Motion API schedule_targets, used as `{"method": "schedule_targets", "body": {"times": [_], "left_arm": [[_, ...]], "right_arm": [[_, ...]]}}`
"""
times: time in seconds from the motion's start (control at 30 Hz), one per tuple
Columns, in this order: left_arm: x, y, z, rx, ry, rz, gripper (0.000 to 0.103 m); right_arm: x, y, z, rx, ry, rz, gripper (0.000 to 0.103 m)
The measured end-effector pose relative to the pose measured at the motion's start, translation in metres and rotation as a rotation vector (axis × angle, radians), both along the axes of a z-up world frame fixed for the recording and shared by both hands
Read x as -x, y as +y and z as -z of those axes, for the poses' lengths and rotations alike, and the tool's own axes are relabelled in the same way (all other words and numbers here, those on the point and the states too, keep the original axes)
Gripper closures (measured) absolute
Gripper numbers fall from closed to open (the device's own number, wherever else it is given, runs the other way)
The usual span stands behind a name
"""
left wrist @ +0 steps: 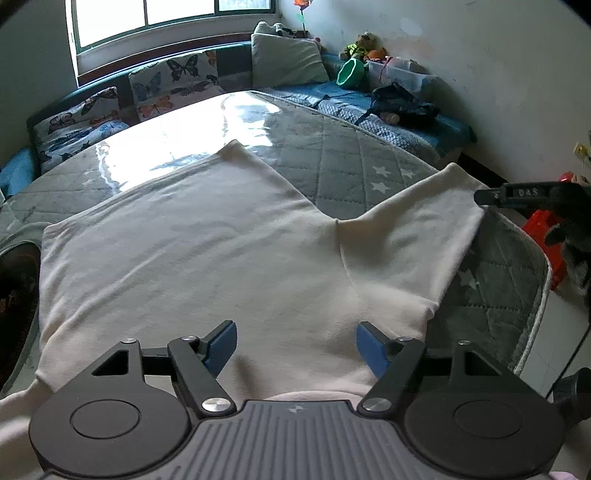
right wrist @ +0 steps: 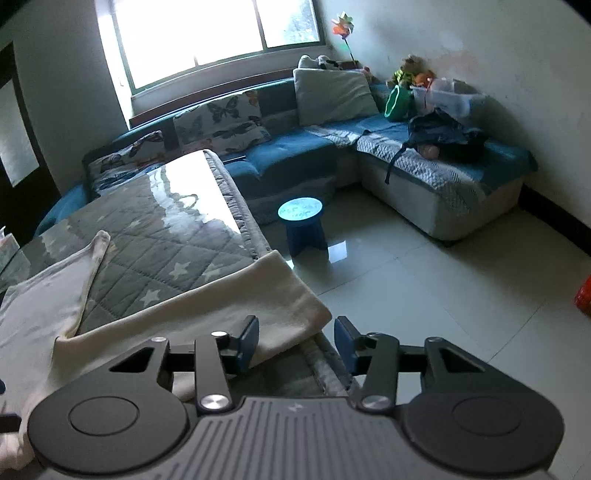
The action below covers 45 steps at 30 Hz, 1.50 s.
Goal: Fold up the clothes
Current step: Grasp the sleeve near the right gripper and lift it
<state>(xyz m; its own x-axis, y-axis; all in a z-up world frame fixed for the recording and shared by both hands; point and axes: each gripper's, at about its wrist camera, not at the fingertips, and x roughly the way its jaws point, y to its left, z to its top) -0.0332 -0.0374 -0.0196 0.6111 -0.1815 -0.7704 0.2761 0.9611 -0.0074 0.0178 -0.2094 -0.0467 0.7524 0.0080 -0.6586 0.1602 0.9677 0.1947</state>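
The table is the reference landmark. It carries a grey quilted cover with white stars under a glossy clear sheet that reflects the window; its far end is washed out by that glare. Behind the table runs a blue corner sofa with butterfly-print cushions; a dark bag lies on the sofa section to the table's right, contents not identifiable.

A cream T-shirt lies flat on the near half of the table, one sleeve spread toward the table's right edge. The collar end is cut off by the gripper body.

Readable writing: the lettering "DAS" on the right gripper where it enters the left wrist view; the remainder of that marking is too small to read. A blue stool on the floor right of the table bears faint writing on its top, illegible.

Left gripper: jaws spread wide, blue pads clear of each other, poised over the shirt body near the table's front edge; pad-to-fabric contact cannot be confirmed.

Right gripper: jaws apart, nothing clamped. Its left finger sits at the sleeve hem near the table's right edge; its other finger is beyond that edge, over the tiled floor.

A red object right of the table is partly hidden.
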Motion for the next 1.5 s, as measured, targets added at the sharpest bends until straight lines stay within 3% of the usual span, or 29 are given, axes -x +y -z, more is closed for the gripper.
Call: {"method": "schedule_targets", "body": {"times": [0.2,0.33,0.77,1.1,1.5], "left_arm": [[-0.002,-0.005,0.003,-0.009,0.010,0.010,0.028],[-0.002,-0.007,0.005,-0.017,0.012,0.014,0.027],[-0.002,-0.012,0.004,-0.052,0.011,0.014,0.019],[-0.003,-0.012,0.003,-0.073,0.015,-0.015,0.010],[-0.012,0.015,-0.003,-0.132,-0.017,-0.166,0.003]], "right_arm": [[-0.003,-0.003,0.004,-0.016,-0.016,0.003,0.082],[-0.002,-0.004,0.004,-0.002,-0.021,0.011,0.091],[-0.005,-0.012,0.007,-0.040,-0.027,0.014,0.086],[-0.003,-0.006,-0.004,-0.019,-0.066,0.015,0.095],[0.004,0.030,-0.043,-0.025,-0.160,-0.130,0.097]]}}
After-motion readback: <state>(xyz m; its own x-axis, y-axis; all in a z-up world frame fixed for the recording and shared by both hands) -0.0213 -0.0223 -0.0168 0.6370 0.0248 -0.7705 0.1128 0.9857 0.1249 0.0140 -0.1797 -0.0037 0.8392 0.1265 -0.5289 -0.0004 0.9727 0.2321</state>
